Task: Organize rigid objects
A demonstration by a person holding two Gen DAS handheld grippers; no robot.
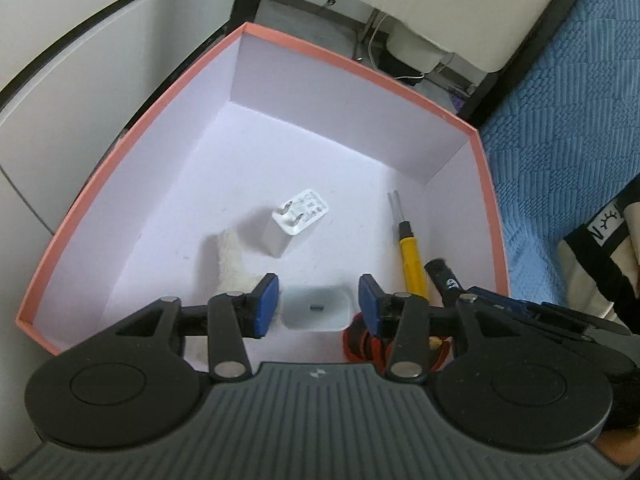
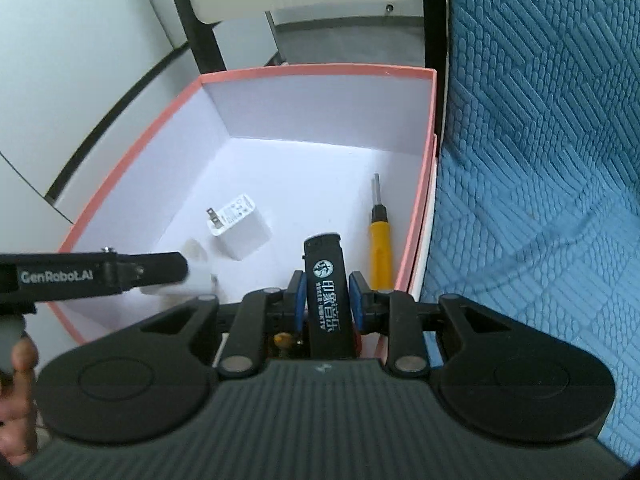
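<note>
In box: charger [image 1: 297, 220] and screwdriver [image 1: 412, 258] already lie on the box [image 1: 360, 65] floor.
Left gripper [image 1: 318, 304]: jaws apart, your second charger [image 1: 316, 309] sits loose between them, low in the box.
Right gripper [image 2: 324, 300]: pinching the black lighter [image 2: 326, 292], printed face up, over the box.
Left to do: release the lighter.

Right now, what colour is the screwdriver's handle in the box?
Yellow; the screwdriver's handle shows best in the right wrist view.
</note>
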